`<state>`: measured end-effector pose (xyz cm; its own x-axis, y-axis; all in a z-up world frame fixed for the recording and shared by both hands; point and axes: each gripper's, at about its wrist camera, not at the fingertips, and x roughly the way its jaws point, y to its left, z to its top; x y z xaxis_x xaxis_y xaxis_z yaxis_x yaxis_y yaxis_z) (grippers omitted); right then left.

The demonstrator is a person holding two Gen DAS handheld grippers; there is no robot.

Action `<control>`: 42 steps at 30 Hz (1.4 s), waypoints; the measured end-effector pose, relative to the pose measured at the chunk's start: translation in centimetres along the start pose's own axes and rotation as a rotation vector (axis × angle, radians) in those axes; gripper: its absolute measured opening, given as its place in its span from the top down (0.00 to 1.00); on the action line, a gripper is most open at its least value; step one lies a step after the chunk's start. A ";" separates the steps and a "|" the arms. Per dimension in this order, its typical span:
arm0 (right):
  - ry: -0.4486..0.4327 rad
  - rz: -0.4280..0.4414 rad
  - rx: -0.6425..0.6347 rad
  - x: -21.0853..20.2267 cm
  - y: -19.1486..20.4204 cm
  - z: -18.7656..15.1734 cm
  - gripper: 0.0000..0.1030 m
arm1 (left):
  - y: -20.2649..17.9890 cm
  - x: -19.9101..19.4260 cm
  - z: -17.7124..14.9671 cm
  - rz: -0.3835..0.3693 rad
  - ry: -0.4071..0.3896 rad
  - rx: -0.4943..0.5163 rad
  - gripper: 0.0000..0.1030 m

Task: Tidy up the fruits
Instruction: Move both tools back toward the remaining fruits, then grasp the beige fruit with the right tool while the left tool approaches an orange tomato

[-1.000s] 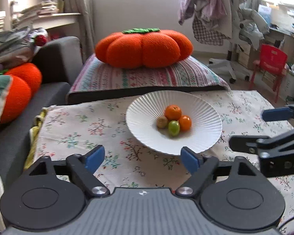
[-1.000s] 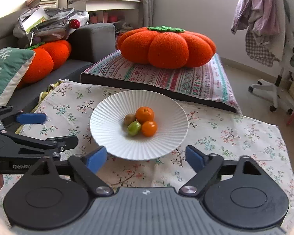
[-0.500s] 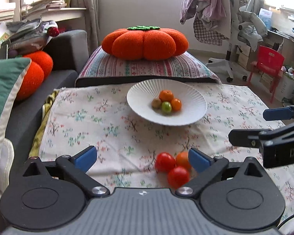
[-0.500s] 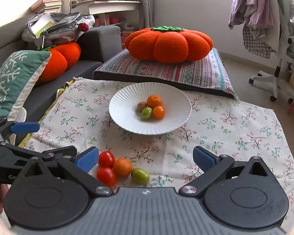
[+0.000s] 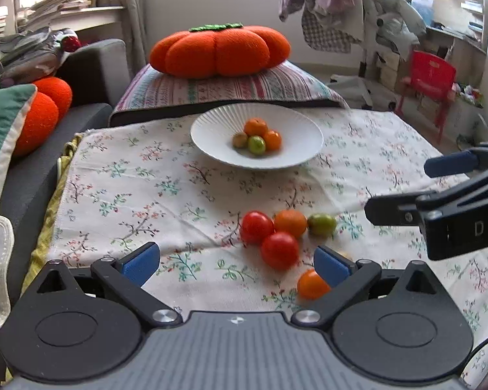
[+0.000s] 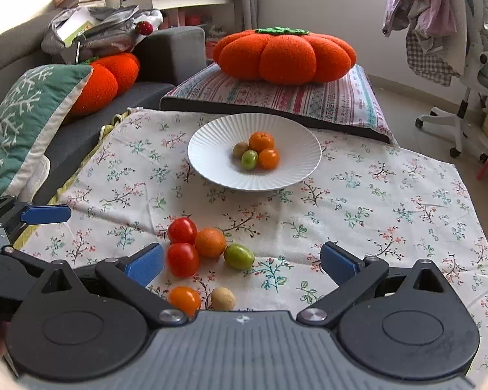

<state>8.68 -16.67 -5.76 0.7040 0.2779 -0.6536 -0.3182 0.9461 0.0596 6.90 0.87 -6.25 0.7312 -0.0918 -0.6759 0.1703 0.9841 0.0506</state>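
- Right now the left gripper point(image 5: 234, 258) has its jaws spread wide with nothing pinched; they have just been opening, and a small orange fruit point(image 5: 312, 284) lies on the cloth just inside its right blue pad.
- Likewise the right gripper point(image 6: 242, 265) stands with jaws far apart and empty, also just opened, hovering over the loose fruit.
- Between and just ahead of those jaws sits a tight cluster: two red tomatoes point(image 6: 182, 243), an orange one point(image 6: 210, 242) and a green fruit point(image 6: 239, 256), touching one another.
- Nearer the right gripper's body lie an orange tomato point(image 6: 184, 299) and a pale tan fruit point(image 6: 223, 298), side by side.
- All of this rests on a floral cloth point(image 6: 374, 201) spread over the table.
- Farther back on the cloth stands a white ribbed plate point(image 6: 211, 149) holding four small fruits point(image 6: 257, 151): two orange, one green, one brownish, bunched at its middle.
- Beyond the plate, a pumpkin-shaped cushion point(image 6: 284, 57) sits on a striped pillow point(image 6: 325, 100).
- Off to the left, a grey sofa point(image 6: 169, 52) carries a green cushion point(image 6: 26, 117).
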 end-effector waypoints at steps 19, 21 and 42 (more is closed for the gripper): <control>0.088 0.026 0.101 2.0 -1.7 -0.9 0.02 | -1.6 2.0 -1.4 -0.091 0.032 0.047 0.41; 0.107 0.045 0.133 2.3 -2.0 -1.0 0.04 | -1.7 2.1 -1.4 -0.098 0.029 0.060 0.43; 0.243 0.121 0.171 6.3 -1.4 -2.7 0.52 | -4.9 4.9 -2.8 -0.175 0.088 0.179 0.91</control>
<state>11.82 -16.73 -12.04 0.4890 0.3621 -0.7936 -0.2648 0.9285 0.2605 7.78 -4.01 -11.88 0.6215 -0.2373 -0.7466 0.4091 0.9111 0.0509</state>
